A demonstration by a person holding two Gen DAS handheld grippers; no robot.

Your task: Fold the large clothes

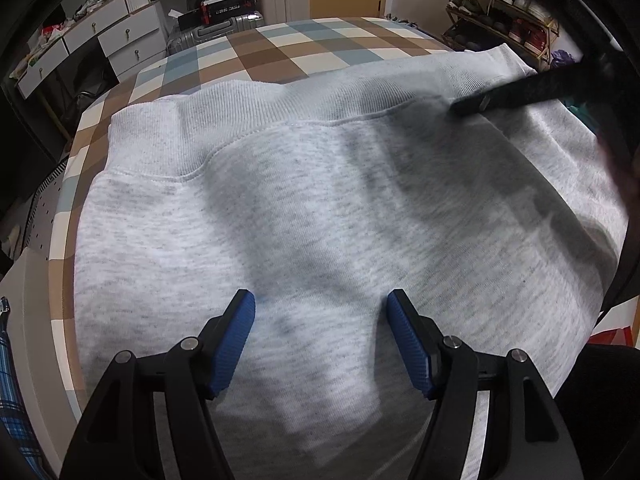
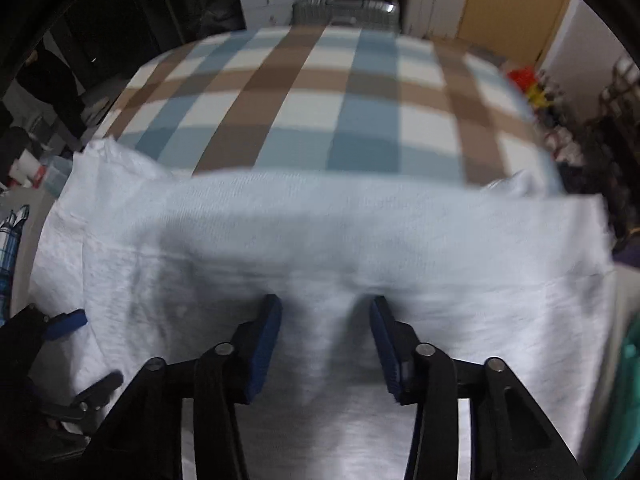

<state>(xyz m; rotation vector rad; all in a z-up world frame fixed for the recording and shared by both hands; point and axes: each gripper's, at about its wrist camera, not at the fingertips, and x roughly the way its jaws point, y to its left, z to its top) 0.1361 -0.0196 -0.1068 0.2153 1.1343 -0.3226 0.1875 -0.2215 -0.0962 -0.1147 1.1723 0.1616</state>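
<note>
Sweatshirt (image 1: 320, 200), big and light grey, is lying spread out on the bed (image 1: 280, 52), which is wearing a checked cover of brown, blue and cream squares. Its ribbed band (image 1: 224, 120) is running across the far side, and the bare checks are showing beyond it.

The left gripper (image 1: 320, 336) is hanging over the grey cloth with its blue fingers (image 1: 236, 344) standing wide apart. Nothing is sitting between them; the cloth is lying flat underneath.

The right gripper (image 2: 326, 344) is pointing down over the cloth near the band, and its view is blurry. Its fingers (image 2: 264, 348) are standing about half way apart with a gap between them, and I cannot tell if they are touching the cloth. In the left view, a dark arm of the right gripper is reaching in from the right, over the cloth by the band.

Around the bed, white drawers (image 1: 120, 40) and a silver suitcase (image 1: 212, 32) are standing past the far end, and a shoe rack (image 1: 504, 12) full of shoes is standing on the right. A yellow door (image 2: 508, 16) is showing at the back. Nothing is lying on top of the grey cloth.
</note>
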